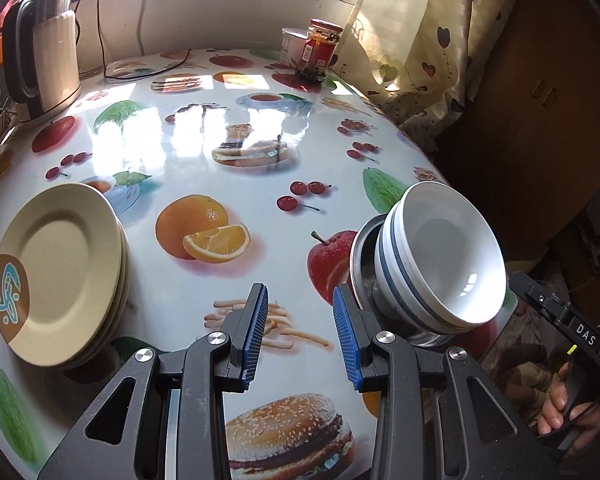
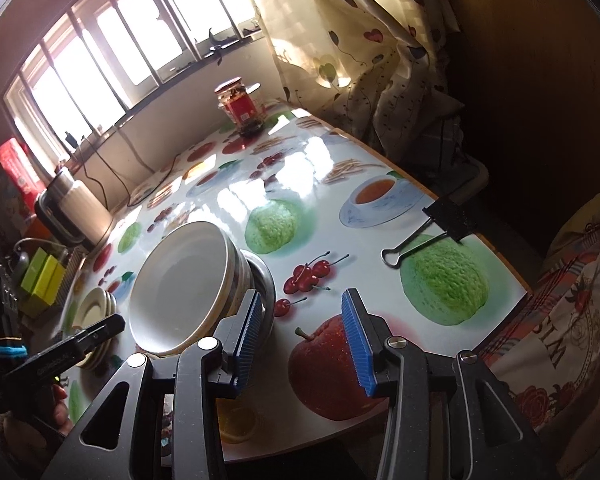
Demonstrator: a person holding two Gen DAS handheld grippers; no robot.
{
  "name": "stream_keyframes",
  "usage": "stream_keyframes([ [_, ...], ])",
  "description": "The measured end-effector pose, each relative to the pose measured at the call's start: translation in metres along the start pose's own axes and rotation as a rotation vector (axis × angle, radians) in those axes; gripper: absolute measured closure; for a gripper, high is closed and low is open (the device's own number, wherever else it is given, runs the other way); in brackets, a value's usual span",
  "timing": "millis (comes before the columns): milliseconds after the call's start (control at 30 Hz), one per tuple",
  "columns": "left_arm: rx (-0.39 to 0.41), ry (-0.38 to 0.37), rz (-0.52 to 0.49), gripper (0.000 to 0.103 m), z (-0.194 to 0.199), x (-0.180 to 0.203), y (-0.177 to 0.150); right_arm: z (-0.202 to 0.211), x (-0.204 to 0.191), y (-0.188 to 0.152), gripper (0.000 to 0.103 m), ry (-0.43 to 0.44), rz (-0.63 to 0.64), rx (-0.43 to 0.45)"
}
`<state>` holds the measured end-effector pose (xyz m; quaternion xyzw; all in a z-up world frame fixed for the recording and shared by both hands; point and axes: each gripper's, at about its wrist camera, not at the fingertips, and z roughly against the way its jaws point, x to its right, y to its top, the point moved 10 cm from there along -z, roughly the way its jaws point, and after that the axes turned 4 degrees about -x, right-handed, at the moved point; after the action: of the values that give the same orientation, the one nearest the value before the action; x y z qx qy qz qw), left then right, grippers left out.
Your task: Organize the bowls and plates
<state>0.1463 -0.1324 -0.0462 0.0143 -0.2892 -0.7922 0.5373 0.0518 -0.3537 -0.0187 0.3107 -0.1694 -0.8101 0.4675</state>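
A stack of beige plates lies on the fruit-print table at the left; it shows small in the right wrist view. White bowls with blue bands sit nested in a metal bowl at the right; they also show in the right wrist view. My left gripper is open and empty above the table between the plates and the bowls. My right gripper is open and empty, just right of the bowl stack.
An electric kettle stands at the back left, with cables behind it. A red-lidded jar and a white cup stand at the back. A black binder clip grips the table's right edge. A curtain hangs at the right.
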Motion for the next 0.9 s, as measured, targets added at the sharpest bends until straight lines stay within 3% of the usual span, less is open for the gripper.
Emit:
stream_keyframes([
  [167, -0.002, -0.027, -0.008, 0.068, -0.005, 0.005, -0.001, -0.008, 0.004, -0.006, 0.061, 0.01, -0.006, -0.015],
  [567, -0.054, -0.198, 0.086, 0.068, -0.025, 0.01, -0.005, -0.032, 0.004, -0.021, 0.059, 0.106, -0.031, -0.074],
  [900, -0.065, -0.22, 0.096, 0.068, -0.034, 0.011, 0.0, -0.042, 0.004, -0.019, 0.057, 0.154, -0.046, -0.081],
])
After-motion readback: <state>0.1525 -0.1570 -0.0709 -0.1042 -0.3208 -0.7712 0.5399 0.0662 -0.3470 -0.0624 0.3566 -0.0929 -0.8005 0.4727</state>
